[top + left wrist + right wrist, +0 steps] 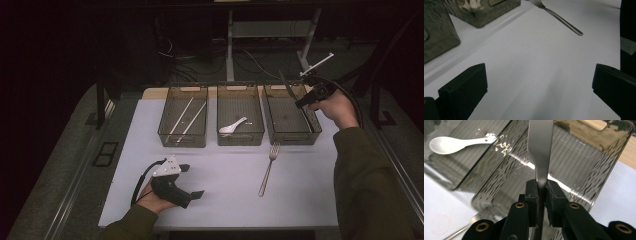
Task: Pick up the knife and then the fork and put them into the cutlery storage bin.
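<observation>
A: What is seen at the left of the tabletop (220, 200)?

B: The left gripper (192, 181) is held low over the white surface near the front edge, its jaws spread wide apart with nothing between them. In the left gripper view only bare white surface is seen between the two black jaws.

A: And behind it?

B: Three clear bins are lined up side by side at the back. In the left bin (183, 140) a pair of chopsticks (187, 117) is laid lengthwise. In the middle bin (240, 137) a white spoon (233, 126) is seen, bowl toward the front.

A: What is found in front of the bins?

B: A fork (268, 168) is laid flat on the tabletop, tines pointed toward the bins, between the middle and right bins and well apart from the left gripper.

A: And at the right?

B: A knife (540, 150) is clamped by its handle between the jaws of the right gripper (541, 185). It is held in the air above the right bin (293, 135), blade pointed away from the gripper. Whether anything is lying in that bin cannot be told.
</observation>
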Action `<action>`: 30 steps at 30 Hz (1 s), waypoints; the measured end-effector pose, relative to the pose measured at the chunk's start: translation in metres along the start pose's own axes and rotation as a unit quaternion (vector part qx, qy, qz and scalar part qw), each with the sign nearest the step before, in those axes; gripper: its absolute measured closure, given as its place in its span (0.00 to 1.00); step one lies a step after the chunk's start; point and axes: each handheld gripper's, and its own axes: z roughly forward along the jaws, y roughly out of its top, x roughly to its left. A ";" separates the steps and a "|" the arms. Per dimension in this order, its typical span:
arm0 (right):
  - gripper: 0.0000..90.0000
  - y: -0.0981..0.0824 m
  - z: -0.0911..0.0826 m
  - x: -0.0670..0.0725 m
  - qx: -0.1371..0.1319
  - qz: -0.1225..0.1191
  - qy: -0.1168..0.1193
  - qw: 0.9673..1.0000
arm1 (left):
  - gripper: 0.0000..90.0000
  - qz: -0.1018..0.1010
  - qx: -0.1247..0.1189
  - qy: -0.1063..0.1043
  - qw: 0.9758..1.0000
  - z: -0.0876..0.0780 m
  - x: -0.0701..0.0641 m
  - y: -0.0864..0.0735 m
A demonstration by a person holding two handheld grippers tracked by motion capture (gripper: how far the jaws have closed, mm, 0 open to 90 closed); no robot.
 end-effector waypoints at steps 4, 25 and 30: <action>0.89 0.009 0.006 -0.006 -0.001 0.005 -0.008 1.000 | 0.00 -0.003 -0.002 0.000 1.000 0.000 0.000 0.000; 0.89 0.001 0.081 -0.020 0.046 0.028 -0.019 0.998 | 0.00 0.002 0.002 -0.007 1.000 0.002 0.000 0.000; 0.87 -0.003 0.096 -0.020 0.071 0.030 -0.022 0.997 | 0.00 0.004 0.002 -0.007 1.000 0.001 -0.001 0.000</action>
